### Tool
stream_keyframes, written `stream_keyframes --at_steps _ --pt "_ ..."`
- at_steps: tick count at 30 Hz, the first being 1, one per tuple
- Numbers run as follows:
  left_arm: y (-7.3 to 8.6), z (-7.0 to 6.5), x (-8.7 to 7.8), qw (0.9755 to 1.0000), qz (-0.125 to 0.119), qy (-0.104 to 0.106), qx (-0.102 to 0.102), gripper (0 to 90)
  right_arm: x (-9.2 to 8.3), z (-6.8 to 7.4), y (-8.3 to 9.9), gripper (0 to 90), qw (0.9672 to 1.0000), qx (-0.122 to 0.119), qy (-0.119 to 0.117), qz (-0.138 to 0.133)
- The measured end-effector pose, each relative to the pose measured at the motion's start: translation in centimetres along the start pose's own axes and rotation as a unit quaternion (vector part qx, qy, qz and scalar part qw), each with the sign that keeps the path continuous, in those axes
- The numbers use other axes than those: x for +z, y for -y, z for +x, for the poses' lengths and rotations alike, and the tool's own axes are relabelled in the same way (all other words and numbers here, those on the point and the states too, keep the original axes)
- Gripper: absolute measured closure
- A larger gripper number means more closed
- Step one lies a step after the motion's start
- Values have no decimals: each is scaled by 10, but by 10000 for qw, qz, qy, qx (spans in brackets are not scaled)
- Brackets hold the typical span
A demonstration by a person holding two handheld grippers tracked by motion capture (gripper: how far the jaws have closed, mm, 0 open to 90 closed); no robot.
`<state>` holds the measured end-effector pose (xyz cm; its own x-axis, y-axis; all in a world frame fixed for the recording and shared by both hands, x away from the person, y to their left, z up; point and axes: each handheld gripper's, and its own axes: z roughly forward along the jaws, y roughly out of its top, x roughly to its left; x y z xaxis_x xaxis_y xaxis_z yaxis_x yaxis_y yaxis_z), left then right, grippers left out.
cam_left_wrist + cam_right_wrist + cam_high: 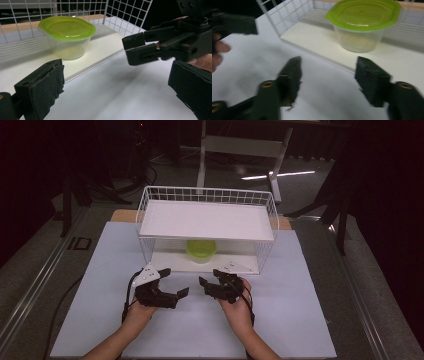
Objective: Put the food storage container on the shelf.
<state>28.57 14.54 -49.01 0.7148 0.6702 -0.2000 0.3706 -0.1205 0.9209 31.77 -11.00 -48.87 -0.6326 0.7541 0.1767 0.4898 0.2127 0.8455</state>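
The clear container with a green lid (201, 251) stands on the lower shelf of the white wire rack (272, 210). Both tongs rest low over the white counter (300, 320) before the rack: left tongs (176, 281) are wide and empty, right tongs (210, 283) also apart, holding nothing.

Dim room, table lit from above — right gripper view motion-blurred.

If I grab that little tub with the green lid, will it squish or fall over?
The tub looks like thin clear plastic, so it may flex if squeezed. It seems nearly empty, so probably light. Its wide lid over a narrower base might let it tip if pushed up high.
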Motion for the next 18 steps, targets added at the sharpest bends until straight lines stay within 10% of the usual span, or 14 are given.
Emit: stream_keyframes --at_steps 18 --pt "1 -8 -18 9998 78 173 2 13 -36 -6 7 186 9993 -225 -258 -161"
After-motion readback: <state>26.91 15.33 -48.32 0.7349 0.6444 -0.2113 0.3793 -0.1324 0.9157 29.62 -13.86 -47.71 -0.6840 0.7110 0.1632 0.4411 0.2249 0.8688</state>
